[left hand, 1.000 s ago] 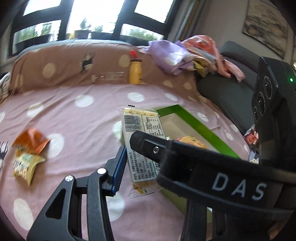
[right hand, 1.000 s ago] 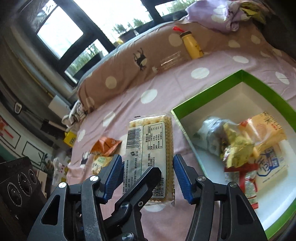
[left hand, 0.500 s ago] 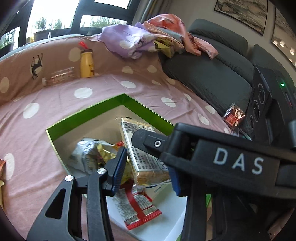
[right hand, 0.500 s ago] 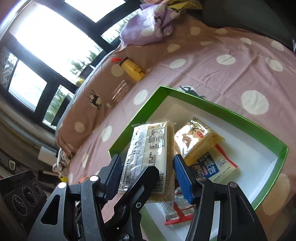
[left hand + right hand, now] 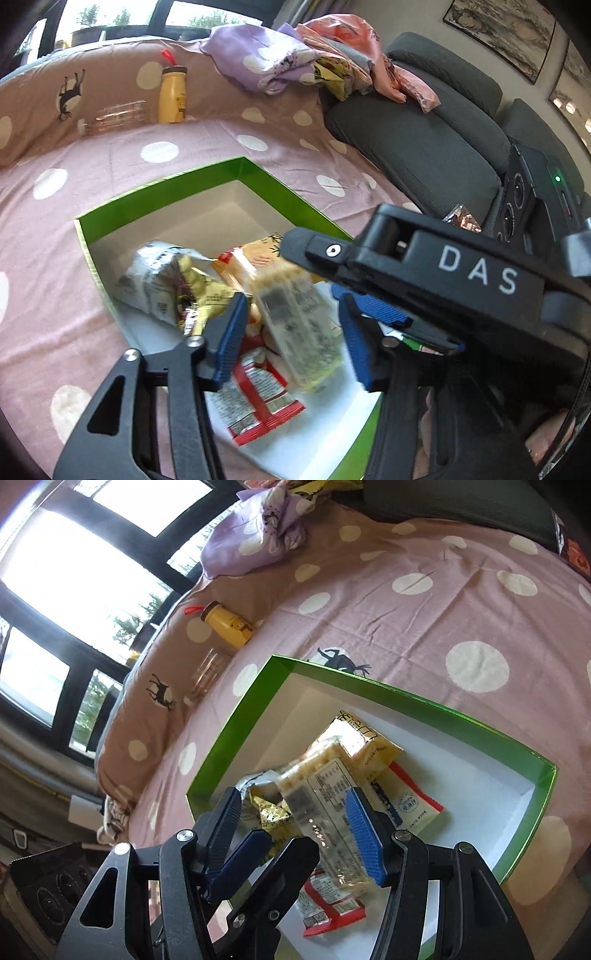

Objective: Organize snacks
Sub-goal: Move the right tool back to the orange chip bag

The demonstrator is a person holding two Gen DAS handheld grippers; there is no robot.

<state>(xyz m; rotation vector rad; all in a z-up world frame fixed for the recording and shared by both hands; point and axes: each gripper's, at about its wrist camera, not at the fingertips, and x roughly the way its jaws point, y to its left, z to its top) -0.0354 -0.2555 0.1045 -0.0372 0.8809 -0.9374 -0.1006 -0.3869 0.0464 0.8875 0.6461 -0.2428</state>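
Over the box: we hold both grippers above the green box point(image 5: 159, 192), where other snacks already lie.
Cracker pack point(image 5: 299, 325): blurred, tilted between the tongs, apparently dropping into the box.
Left gripper point(image 5: 291, 332): its tongs have just been opening; they stand apart, clear of the pack.
Right gripper point(image 5: 295, 830): apart; one pad near the pack's edge, seemingly no clamp.
Change: a second ago we carried the pack over the bedspread point(image 5: 55, 221).
Meaning: this snack looks delivered.
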